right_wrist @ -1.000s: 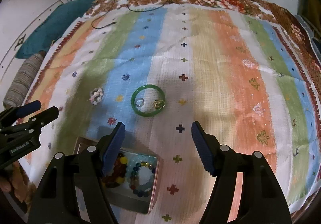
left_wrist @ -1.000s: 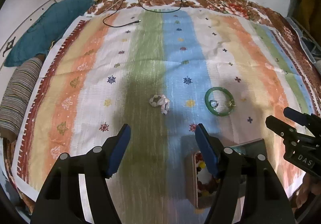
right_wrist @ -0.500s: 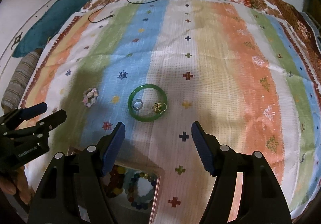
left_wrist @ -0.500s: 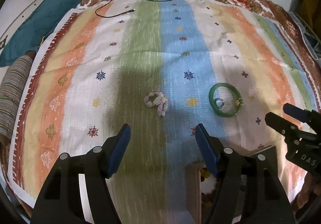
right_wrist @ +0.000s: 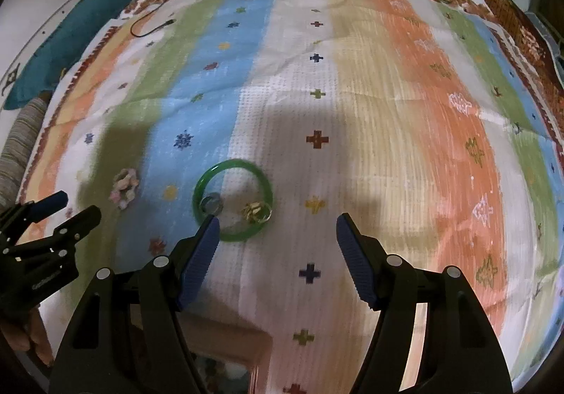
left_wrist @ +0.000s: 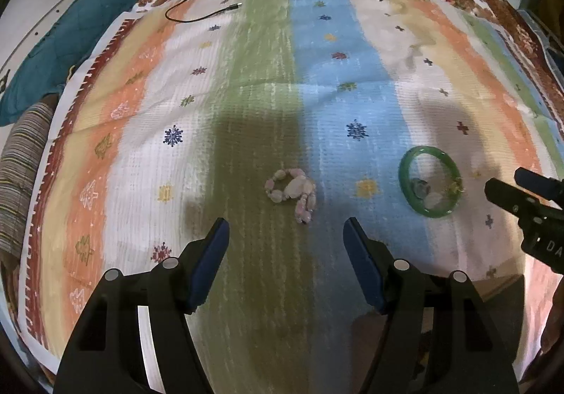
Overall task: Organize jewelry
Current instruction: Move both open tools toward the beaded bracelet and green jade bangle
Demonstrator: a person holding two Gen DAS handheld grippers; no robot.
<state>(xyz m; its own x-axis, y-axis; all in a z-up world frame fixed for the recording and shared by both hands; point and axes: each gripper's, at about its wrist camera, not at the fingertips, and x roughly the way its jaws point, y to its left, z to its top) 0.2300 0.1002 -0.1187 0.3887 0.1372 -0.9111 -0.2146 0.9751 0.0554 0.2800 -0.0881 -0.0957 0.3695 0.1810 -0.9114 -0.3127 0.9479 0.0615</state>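
A pink bead bracelet point(left_wrist: 292, 190) lies on the striped cloth just ahead of my open, empty left gripper point(left_wrist: 286, 235); it also shows in the right wrist view point(right_wrist: 124, 188). A green bangle point(right_wrist: 232, 200) lies ahead and left of my open, empty right gripper point(right_wrist: 277, 231), with a silver ring point(right_wrist: 211, 202) and a gold ring point(right_wrist: 258, 211) inside it. The bangle also shows in the left wrist view point(left_wrist: 430, 186). The jewelry box point(right_wrist: 229, 355) sits mostly hidden under the right gripper.
The striped cloth point(left_wrist: 253, 83) covers the bed. A black cable point(left_wrist: 204, 14) lies at the far edge. A teal pillow point(left_wrist: 60, 48) and a striped roll point(left_wrist: 21, 161) lie at the left. The right gripper shows at the left view's right edge point(left_wrist: 528, 203).
Both grippers have moved forward over the cloth toward the jewelry. The box has slid down, almost out of both views. Both stay open.
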